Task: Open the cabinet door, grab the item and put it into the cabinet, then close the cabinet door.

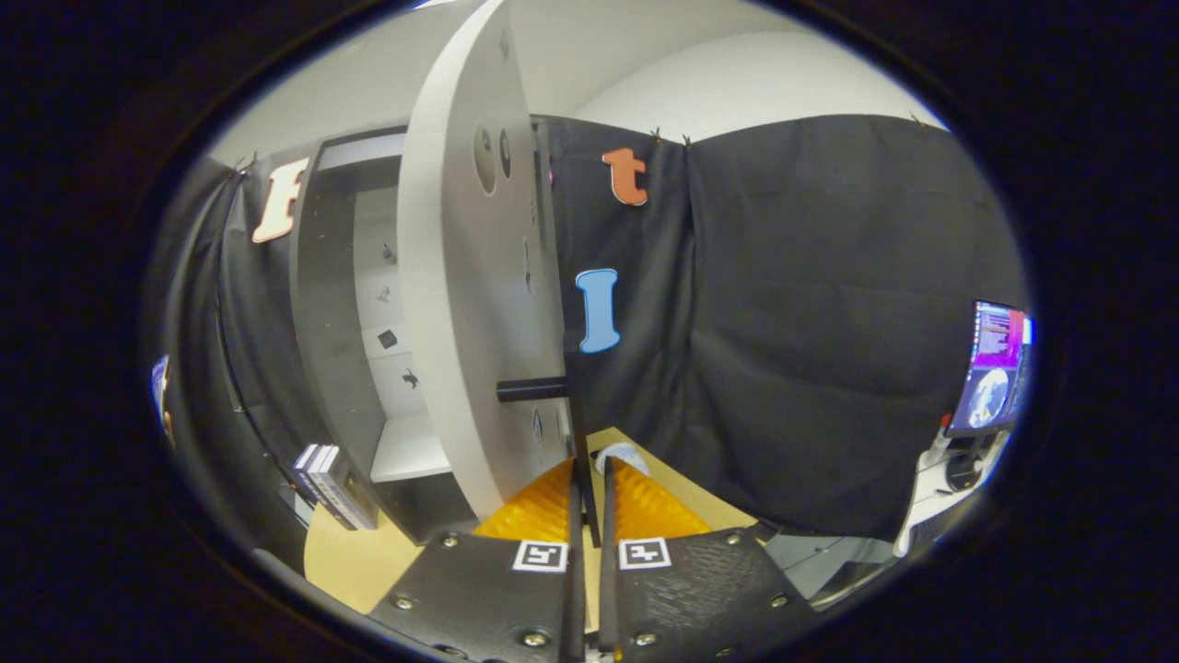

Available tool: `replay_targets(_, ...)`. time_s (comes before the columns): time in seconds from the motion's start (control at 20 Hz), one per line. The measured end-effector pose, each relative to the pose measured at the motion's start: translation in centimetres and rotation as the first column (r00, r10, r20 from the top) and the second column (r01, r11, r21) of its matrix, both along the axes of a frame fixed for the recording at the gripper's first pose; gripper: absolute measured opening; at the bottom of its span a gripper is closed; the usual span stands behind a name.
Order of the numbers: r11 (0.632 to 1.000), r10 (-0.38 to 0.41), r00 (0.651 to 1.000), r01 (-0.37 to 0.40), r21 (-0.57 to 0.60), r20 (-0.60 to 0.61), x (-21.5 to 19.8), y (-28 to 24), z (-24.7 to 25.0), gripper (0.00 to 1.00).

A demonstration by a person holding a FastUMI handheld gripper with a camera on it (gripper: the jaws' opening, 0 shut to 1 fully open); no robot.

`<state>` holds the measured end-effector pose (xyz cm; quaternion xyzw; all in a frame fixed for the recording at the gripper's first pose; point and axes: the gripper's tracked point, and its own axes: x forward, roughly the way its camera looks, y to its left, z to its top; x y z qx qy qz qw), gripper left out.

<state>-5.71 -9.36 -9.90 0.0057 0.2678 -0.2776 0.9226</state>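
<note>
The white cabinet door (pixel 461 304) stands swung open, nearly edge-on just ahead of me. Its black handle (pixel 532 389) sticks out from the door face, and the handle's thin upright bar runs down between my orange fingers (pixel 543 506). My gripper (pixel 589 471) is shut on that bar. Left of the door the cabinet's inside (pixel 387 313) shows, with a white shelf (pixel 410 449) low down. A dark box-like item with a white edge (pixel 333 484) stands on the wooden table (pixel 355 552) in front of the cabinet, left of my fingers.
A small white round object (pixel 628 455) lies on the table just beyond my fingertips. Black cloth (pixel 811 322) hangs as a wall to the right of the door. Far right, a lit screen (pixel 993 368) stands on a desk.
</note>
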Motion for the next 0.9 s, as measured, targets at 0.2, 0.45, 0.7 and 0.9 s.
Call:
replay_targets(0.2, 0.997, -0.01, 1.0, 0.01, 0.071, 0.001, -0.1, 0.0, -0.3, 0.06)
replay_targets(0.45, 0.998, -0.065, 0.998, 0.065, 0.02, -0.025, -2.4, -2.0, 0.4, 0.06)
replay_targets(0.7, 0.984, -0.151, 0.988, 0.146, -0.097, -0.041, -5.1, -4.1, 1.5, 0.05)
replay_targets(0.9, 0.987, -0.132, 0.991, 0.128, -0.092, -0.034, -4.7, -2.9, 1.2, 0.05)
